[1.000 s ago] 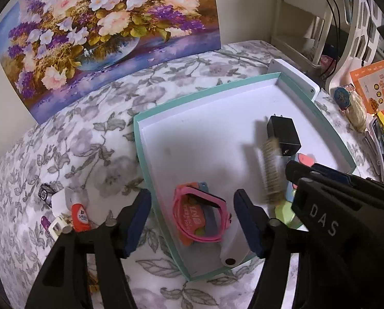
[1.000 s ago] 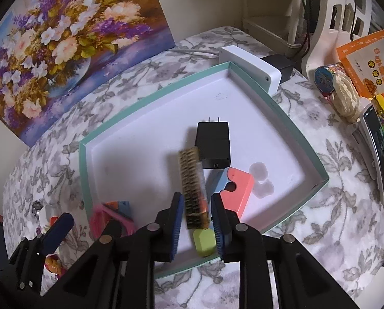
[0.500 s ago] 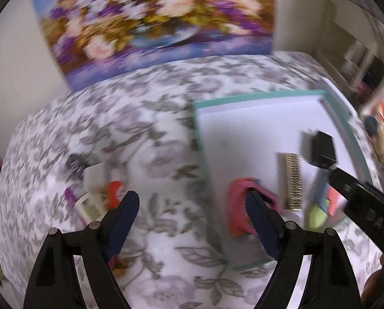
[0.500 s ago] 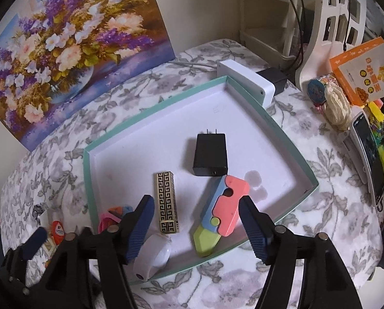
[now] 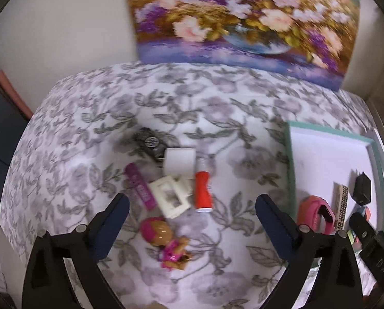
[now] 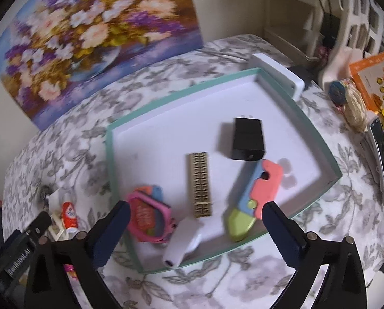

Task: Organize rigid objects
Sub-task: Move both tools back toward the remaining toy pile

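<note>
My right gripper hovers over the near side of the teal-rimmed white tray, its jaws opening wide and gripping nothing. Below it lie the gold patterned bar, a black charger, a pastel toy knife, a pink watch and a white oval device. My left gripper, jaws also opening and empty, hangs above loose items on the floral cloth: a red-and-white bottle, a white frame plate, a purple tube, a white box, a black key fob and a small doll.
A flower painting leans on the back wall. Right of the tray stand a white box, a white shelf unit, an orange packet and a phone. The cloth drops away at the left edge.
The right gripper let go of the gold bar, which now lies flat in the tray, and spread wide. The left gripper swung left from the tray to above the loose items, opening further.
</note>
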`<action>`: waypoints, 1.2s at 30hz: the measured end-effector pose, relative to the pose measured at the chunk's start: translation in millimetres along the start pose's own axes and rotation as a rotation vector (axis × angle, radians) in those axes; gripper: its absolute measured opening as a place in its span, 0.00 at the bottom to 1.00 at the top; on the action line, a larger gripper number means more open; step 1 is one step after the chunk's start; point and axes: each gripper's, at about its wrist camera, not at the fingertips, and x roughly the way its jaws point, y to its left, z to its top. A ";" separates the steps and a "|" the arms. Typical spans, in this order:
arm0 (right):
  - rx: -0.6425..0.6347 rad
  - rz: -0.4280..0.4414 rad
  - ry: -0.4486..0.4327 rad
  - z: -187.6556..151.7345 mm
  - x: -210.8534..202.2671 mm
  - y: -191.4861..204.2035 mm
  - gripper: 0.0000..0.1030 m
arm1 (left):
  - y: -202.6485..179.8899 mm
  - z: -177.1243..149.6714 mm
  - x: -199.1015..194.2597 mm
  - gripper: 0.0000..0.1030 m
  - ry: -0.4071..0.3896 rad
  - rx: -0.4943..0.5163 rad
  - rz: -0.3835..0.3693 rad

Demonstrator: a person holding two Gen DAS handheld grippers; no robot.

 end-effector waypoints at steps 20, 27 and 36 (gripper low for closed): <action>-0.290 0.157 0.088 -68.2 -7.2 120.4 1.00 | 96.9 -17.7 -7.4 0.96 0.025 -0.154 0.005; -0.335 0.204 0.159 -89.2 13.3 151.1 1.00 | 140.6 -37.6 43.4 0.96 0.172 -0.273 0.024; -0.404 0.229 0.202 -109.1 37.5 188.7 1.00 | 163.0 -46.4 62.3 0.96 0.208 -0.350 0.054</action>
